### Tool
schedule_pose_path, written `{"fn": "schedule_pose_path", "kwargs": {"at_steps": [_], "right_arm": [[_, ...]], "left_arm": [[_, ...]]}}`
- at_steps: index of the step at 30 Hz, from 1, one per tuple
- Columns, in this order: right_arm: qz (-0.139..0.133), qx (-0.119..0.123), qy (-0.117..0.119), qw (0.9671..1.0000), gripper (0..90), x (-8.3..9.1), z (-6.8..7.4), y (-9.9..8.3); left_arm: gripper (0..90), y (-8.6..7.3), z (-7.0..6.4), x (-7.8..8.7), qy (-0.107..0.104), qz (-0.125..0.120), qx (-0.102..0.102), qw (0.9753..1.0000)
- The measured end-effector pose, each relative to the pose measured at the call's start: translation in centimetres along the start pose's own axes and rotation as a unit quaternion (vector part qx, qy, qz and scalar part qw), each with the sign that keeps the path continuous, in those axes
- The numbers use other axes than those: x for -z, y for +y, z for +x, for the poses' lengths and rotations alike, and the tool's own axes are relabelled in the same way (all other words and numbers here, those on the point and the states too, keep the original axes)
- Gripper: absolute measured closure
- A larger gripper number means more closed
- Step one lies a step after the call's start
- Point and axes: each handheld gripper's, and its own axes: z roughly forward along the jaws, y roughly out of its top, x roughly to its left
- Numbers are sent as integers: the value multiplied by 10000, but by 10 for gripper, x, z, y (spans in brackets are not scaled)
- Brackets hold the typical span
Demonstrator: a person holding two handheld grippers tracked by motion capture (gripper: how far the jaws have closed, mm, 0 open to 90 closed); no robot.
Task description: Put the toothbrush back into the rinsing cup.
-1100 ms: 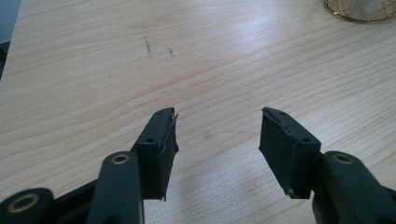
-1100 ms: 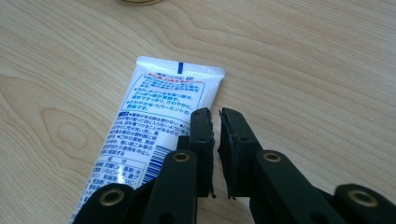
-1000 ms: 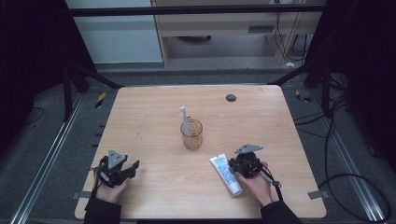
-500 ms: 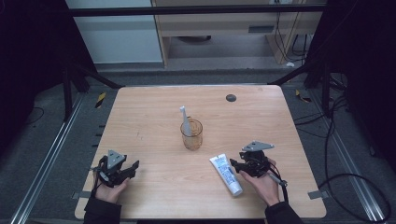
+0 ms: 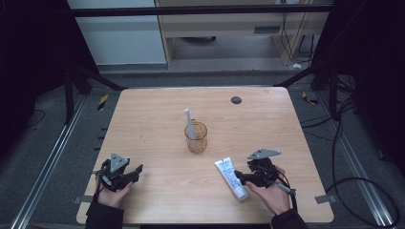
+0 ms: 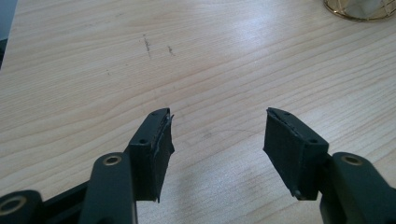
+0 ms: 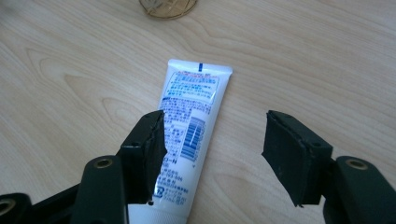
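Light wooden table (image 5: pixel 143 124) carrying 3 items. A glass cup (image 5: pixel 196 138) stands near its centre; a white tube (image 5: pixel 230 177) lies flat nearer the front edge. A small dark disc (image 5: pixel 236 99) sits toward the far edge.

A white toothpaste tube (image 7: pixel 189 123) with blue print and a barcode lies on the pale wood-grain worktop (image 5: pixel 157 124), beside an amber-tinted glass (image 5: pixel 196 137) and black jaws.
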Motion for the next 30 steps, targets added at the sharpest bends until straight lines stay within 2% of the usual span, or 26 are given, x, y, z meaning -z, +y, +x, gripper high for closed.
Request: {"fn": "schedule_pose_path", "kwargs": {"at_steps": [8,12,30], "right_arm": [[79,-43,18,10000,363,3,4,-2],[170,15,50,9998,359,0,9,0],[797,27,72,9968,351,-27,26,-1]], "left_arm": [[389,-2,1,-1,14,76,-15,10000],[382,-2,2,-2,21,92,-13,10000],[369,-1,0,-4,-35,139,-53,9999]]}}
